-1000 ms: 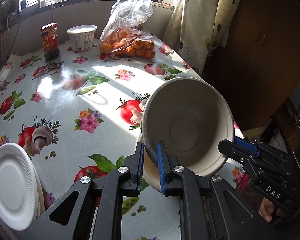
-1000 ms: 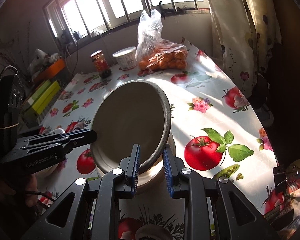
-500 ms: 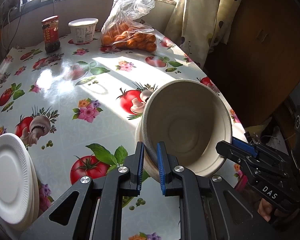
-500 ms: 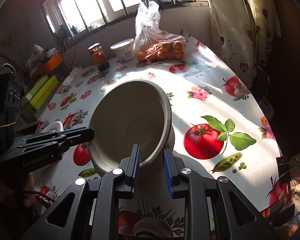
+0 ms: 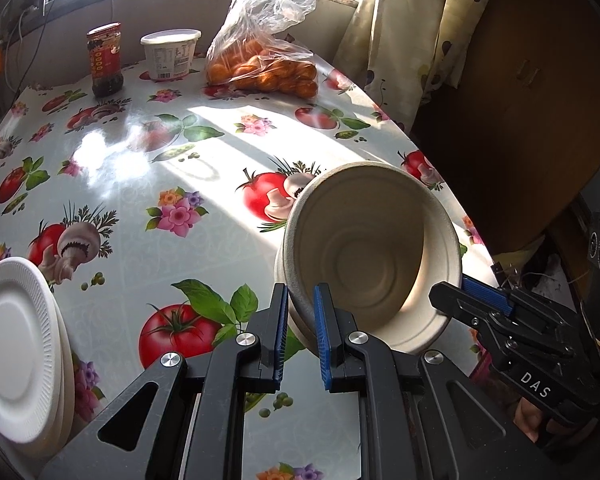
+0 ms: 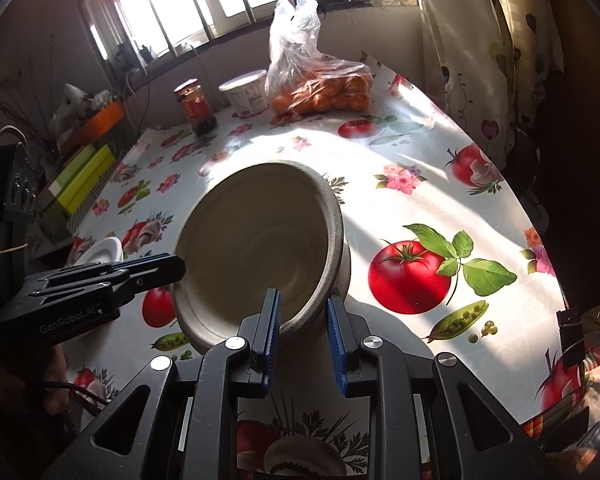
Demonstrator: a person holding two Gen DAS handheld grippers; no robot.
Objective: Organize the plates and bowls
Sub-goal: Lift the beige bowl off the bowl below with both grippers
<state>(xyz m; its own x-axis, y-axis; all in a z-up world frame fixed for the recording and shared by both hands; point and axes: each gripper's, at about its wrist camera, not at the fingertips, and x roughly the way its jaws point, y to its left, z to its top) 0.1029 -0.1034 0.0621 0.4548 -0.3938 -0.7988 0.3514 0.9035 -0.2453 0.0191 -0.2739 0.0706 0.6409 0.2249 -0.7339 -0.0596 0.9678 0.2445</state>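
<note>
A beige paper bowl (image 5: 372, 252) is tilted and sits in a second bowl beneath it near the table's right edge. My left gripper (image 5: 301, 312) is shut on the bowl's near-left rim. My right gripper (image 6: 303, 312) straddles the opposite rim of the bowl (image 6: 256, 240), its jaws a little apart around the rim. The right gripper also shows in the left wrist view (image 5: 480, 304), and the left gripper in the right wrist view (image 6: 140, 268). A stack of white foam plates (image 5: 16, 364) lies at the table's left edge.
At the back of the table (image 5: 140, 184) stand a jar (image 5: 105, 60), a white tub (image 5: 171, 54) and a plastic bag of oranges (image 5: 268, 60). A curtain (image 5: 412, 24) hangs right. Boxes (image 6: 80, 176) lie on the far left in the right wrist view.
The tilted bowl has come down towards the table into the bowl under it. My right gripper's jaws have opened wider around the rim. Both grippers have drawn back and lower.
</note>
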